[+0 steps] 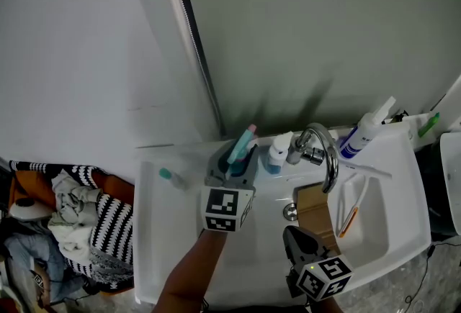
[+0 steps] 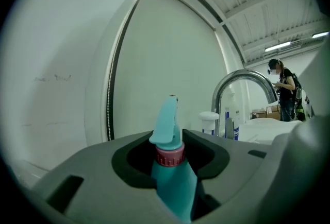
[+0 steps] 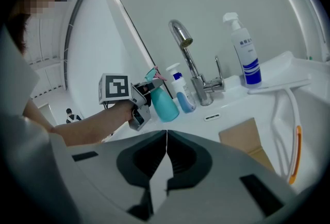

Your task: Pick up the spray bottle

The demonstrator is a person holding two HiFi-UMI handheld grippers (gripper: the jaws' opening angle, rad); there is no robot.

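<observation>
There are three bottles on the white sink [image 1: 180,232]: a teal spray bottle [image 1: 241,147] at the centre of the head view, a small white-capped bottle [image 1: 277,153] just to its right beside the single tap [image 1: 320,147], and a tall white spray bottle with a blue label [image 1: 366,133] at the upper right corner of the sink. There are two grippers. The left gripper [image 1: 234,164] has its fingers clenched on the teal spray bottle, gripping its upper body just under the pink collar. The right gripper [image 1: 293,234], low and right of centre over the basin, has its fingers pressed together with nothing between them. The spray bottle [image 3: 164,102] stands roughly upright at the back ledge of the sink, left of the tap. Its long axis runs bottom to top with a slight lean, and the teal spray head is uppermost. Whether its base rests on the ledge is unclear. In the left gripper view the spray head [image 2: 167,122] rises out from between the fingers. The basin holds one piece of brown cardboard [image 1: 315,207] and one slim stick with an orange end [image 1: 349,219]. At the lower left of the head view, one basket with a striped cloth edge [image 1: 108,232] holds a heap of crumpled clothes [image 1: 68,214].
</observation>
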